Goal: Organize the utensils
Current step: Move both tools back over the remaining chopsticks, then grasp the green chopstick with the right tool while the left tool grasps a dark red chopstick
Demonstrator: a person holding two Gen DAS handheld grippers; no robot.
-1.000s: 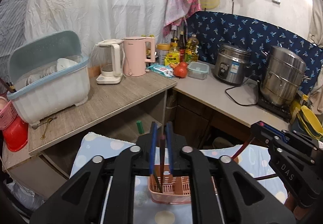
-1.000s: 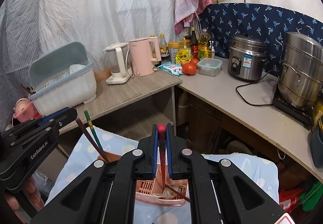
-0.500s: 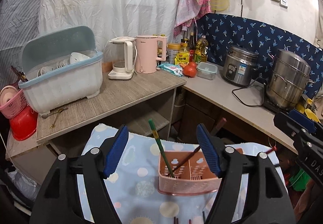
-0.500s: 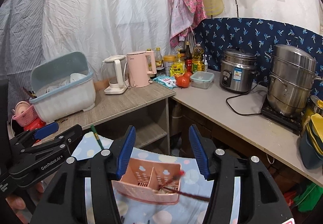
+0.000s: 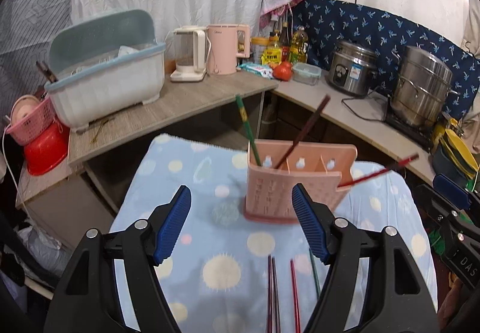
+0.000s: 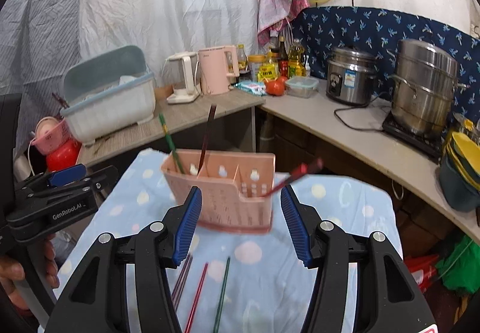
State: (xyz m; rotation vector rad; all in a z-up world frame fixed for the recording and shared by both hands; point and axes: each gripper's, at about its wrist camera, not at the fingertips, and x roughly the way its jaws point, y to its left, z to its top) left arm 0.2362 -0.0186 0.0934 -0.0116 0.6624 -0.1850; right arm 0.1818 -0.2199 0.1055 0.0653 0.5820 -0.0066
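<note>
kitchen counters run along the back wall, with a dish bin (image 5: 111, 84), a pink kettle (image 5: 223, 49) and a rice cooker (image 5: 352, 70) on them. nearer stands a surface (image 5: 192, 171) covered by a pale blue dotted cloth. a pink utensil holder (image 5: 292, 183) with three compartments stands upright toward the far right part of the surface. a green chopstick (image 5: 246, 129) leans in its left compartment; a dark brown chopstick (image 5: 303, 135) also rises from the left end, though i cannot tell which compartment it sits in. a red chopstick (image 5: 378, 172) pokes out sideways over the low right wall of the holder. more chopsticks lie flat by the near edge: a dark pair (image 5: 273, 294), a red one (image 5: 295, 297) and a green one (image 5: 315, 276), side by side and slightly apart. the left gripper (image 5: 241, 223) is released, its jaws having just been opening, with nothing between them. the right gripper (image 6: 240, 225) is likewise released after just opening, empty, with the holder beyond its blue pads. a hand (image 6: 18, 270) holds the left gripper at the left edge of the right wrist view.
</note>
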